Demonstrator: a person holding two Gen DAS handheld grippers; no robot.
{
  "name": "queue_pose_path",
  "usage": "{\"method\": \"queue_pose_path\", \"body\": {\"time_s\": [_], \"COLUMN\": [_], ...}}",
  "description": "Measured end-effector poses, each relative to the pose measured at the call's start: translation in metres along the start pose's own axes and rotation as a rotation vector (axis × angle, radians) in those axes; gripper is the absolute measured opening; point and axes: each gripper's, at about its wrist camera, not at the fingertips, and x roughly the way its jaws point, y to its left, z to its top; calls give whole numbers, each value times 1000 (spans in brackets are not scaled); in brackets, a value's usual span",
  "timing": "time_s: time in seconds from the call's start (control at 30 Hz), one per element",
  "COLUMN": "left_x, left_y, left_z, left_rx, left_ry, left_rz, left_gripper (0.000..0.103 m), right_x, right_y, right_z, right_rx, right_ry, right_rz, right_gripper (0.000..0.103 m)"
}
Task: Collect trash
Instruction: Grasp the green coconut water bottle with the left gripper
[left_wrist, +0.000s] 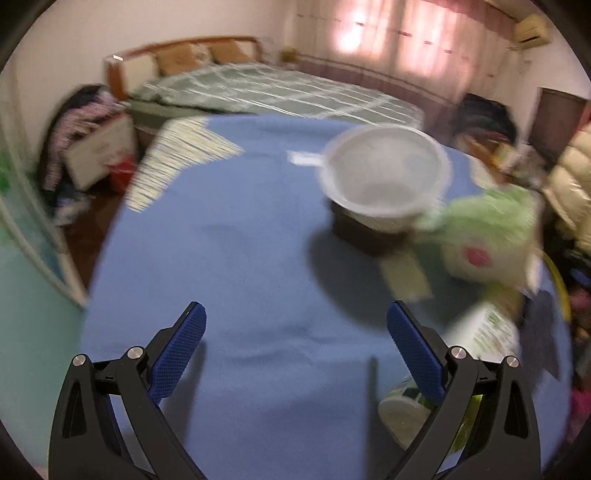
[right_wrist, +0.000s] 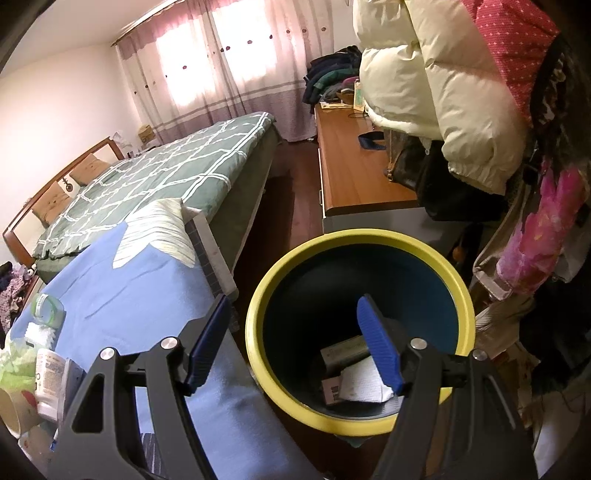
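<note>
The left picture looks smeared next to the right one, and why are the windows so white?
Left wrist view: motion blur smears the white bowl and green packet, though the left claw stays sharp. Right wrist view: crisp, the yellow-rimmed bin clear. Both: daylight overexposes the curtains; fisheye bends edges.

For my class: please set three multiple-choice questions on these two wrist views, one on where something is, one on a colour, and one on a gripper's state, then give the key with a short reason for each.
1. Where is the crumpled white paper?
A. On the bed
B. At the bottom of the bin
C. On the wooden cabinet

2. What colour is the bin's rim?
A. Yellow
B. Red
C. White

3. How is the right gripper?
A. Shut on a bottle
B. Shut on paper
C. Open, holding nothing

Key: B, the paper lies inside the bin beside a small box; A, a yellow ring tops the dark bin; C, its blue fingers stand wide apart above the bin with nothing between them.
</note>
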Motion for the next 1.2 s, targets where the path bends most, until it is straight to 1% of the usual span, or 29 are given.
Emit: {"method": "queue_pose_path", "body": {"time_s": [0.03, 0.17, 0.23, 0.27, 0.33, 0.47, 0.5, 0.53, 0.6, 0.7, 0.73, 0.8, 0.87, 0.93, 1.0, 1.07, 1.2], "left_x": [-3, -16, -23, -28, -40, -79, -89, -96, -105, -103, -100, -90, -80, -69, -60, -55, -47], "left_y": [-4, -34, -46, -49, -50, -56, -63, -72, -96, -130, -136, -142, -147, -147, -147, -146, -150], "left_z": [-3, -23, -31, -33, -36, -51, -57, -63, -73, -81, -82, -81, -82, -83, -83, -83, -83], "left_rx": [23, 163, 186, 181, 140, -5, -38, -58, -60, 2, 8, -4, -14, -24, -36, -47, -43], "left_ry": [1, 3, 5, -1, -16, -70, -87, -103, -123, -151, -145, -118, -92, -73, -55, -51, -40], "left_rz": [-25, -55, -58, -56, -48, 64, 63, 45, 49, 89, 97, 84, 87, 86, 87, 91, 93], "left_gripper": [97, 97, 97, 97, 97, 97, 97, 97, 97, 97, 97, 97, 97, 96, 88, 83, 79], "right_x": [0, 0, -1, 0, -1, -2, -3, -3, -4, -6, -7, -8, -9, -11, -12, -13, -14], "right_y": [0, -1, -2, -2, -3, -4, -5, -5, -5, -6, -5, -5, -4, -4, -5, -6, -8], "right_z": [0, 1, 1, 1, 1, 2, 2, 2, 2, 2, 2, 2, 2, 3, 3, 3, 4], "right_rx": [1, 7, 10, 12, 15, 22, 24, 25, 27, 29, 29, 25, 25, 24, 28, 33, 41], "right_ry": [1, 3, 0, 0, -1, -6, -6, -6, -7, -12, -13, -15, -17, -21, -24, -27, -29], "right_rz": [3, 12, 15, 17, 21, 32, 36, 41, 53, 71, 76, 86, 98, 106, 116, 121, 127], "right_gripper": [68, 68, 68, 68, 68, 68, 68, 68, 68, 69, 69, 69, 69, 69, 69, 70, 71]}}
